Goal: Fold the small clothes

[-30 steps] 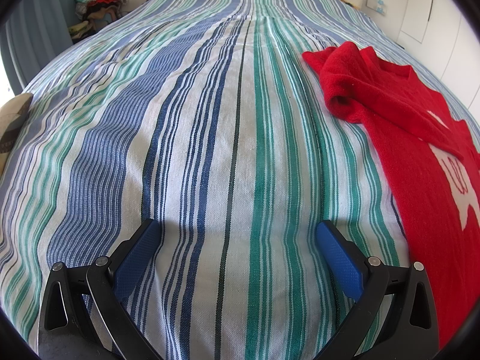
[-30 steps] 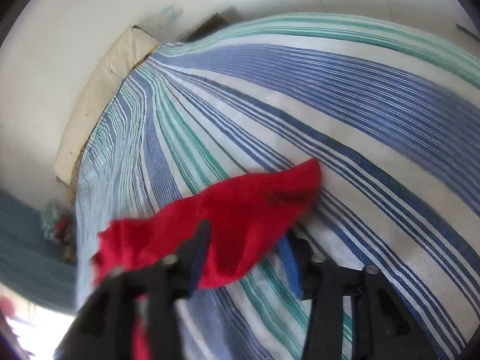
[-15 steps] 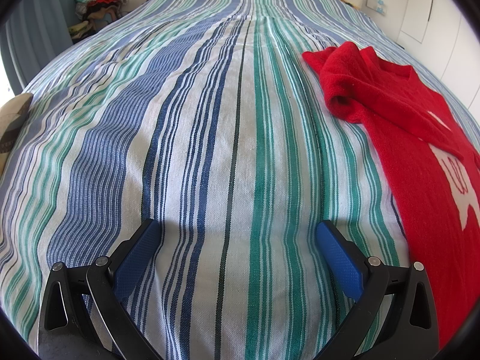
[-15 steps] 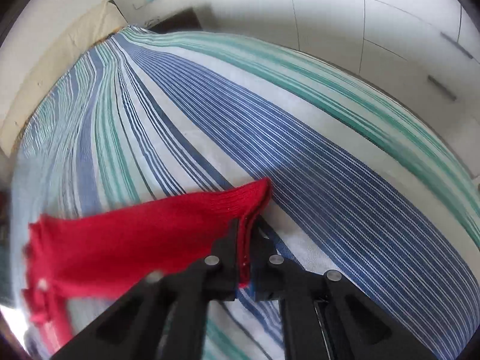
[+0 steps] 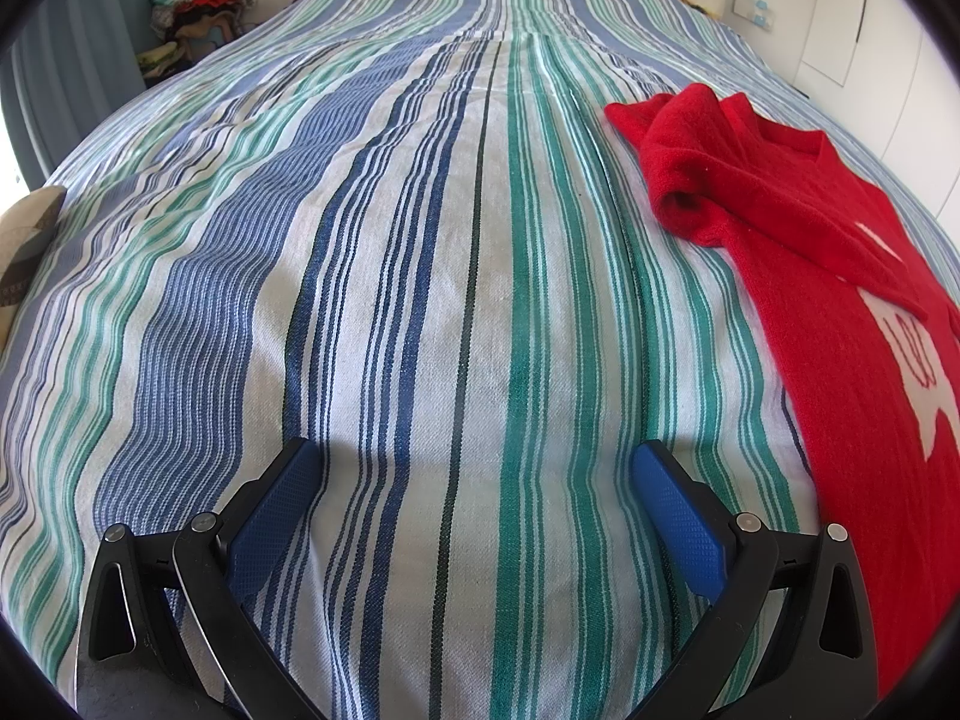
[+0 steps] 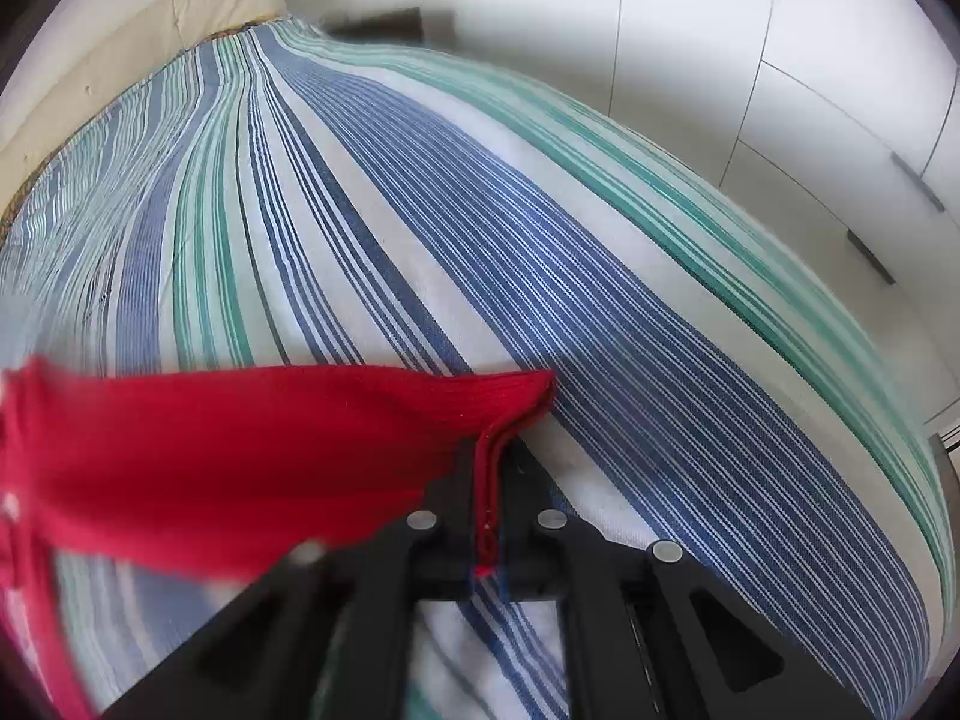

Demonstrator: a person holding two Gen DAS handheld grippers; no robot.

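- My right gripper [image 6: 489, 480] is clamped on a folded edge of the red sweater [image 6: 240, 450]; the knit layers are pinched between the black fingers [image 6: 528, 480], and the corner of the fabric sticks out just past the tips.
- From that pinch the sweater stretches away to the left, lifted off the striped bedspread [image 6: 600, 300], its far-left end blurred.
- My left gripper [image 5: 474, 462] has its jaws wide apart, with nothing between the blue pads [image 5: 678, 516], hanging just above the bedspread [image 5: 420, 300].
- In the left wrist view the red sweater [image 5: 810, 252] lies on the right side of the bed, a rolled sleeve at its far end and a white design near the right edge.
- Far left, beside the bed, sits a pile of clothes [image 5: 198, 6]; white cupboard doors [image 6: 780, 60] stand to the right.
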